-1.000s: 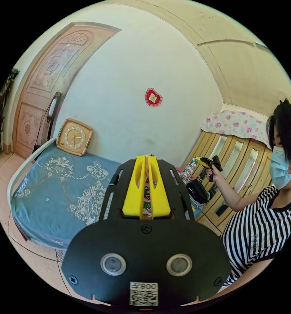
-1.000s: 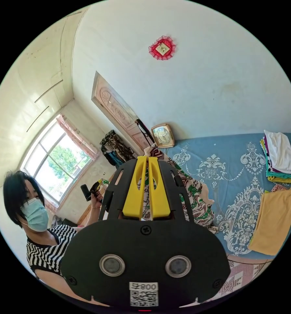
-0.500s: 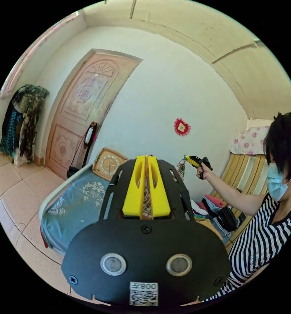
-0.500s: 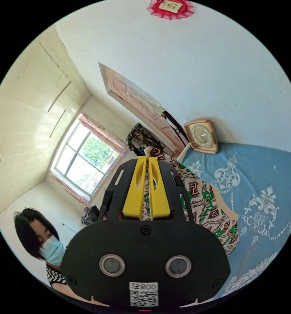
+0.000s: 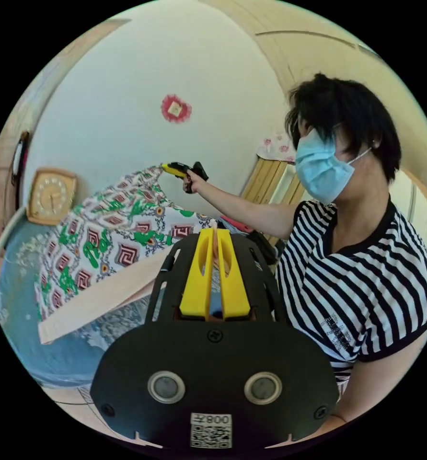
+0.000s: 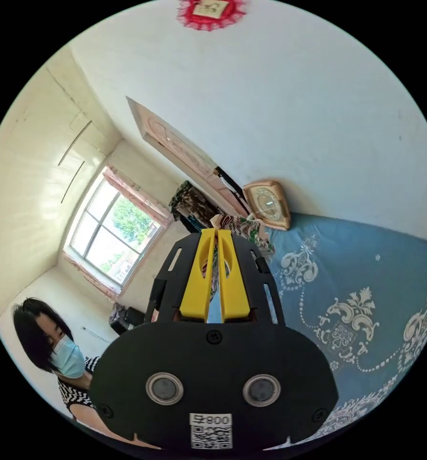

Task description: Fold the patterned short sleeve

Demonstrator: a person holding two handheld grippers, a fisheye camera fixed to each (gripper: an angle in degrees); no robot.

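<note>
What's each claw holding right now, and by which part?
Both claws hold the patterned short sleeve by its top edge: the right claw pinches one upper corner, the left claw the other, with the garment hanging spread above the bed.

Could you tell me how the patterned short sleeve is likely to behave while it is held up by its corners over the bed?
The patterned short sleeve is probably floppy: it sags between the right gripper and the left gripper. It looks light, since two pinched edges carry it. It would likely drape flat on the blue bedspread when lowered.
</note>
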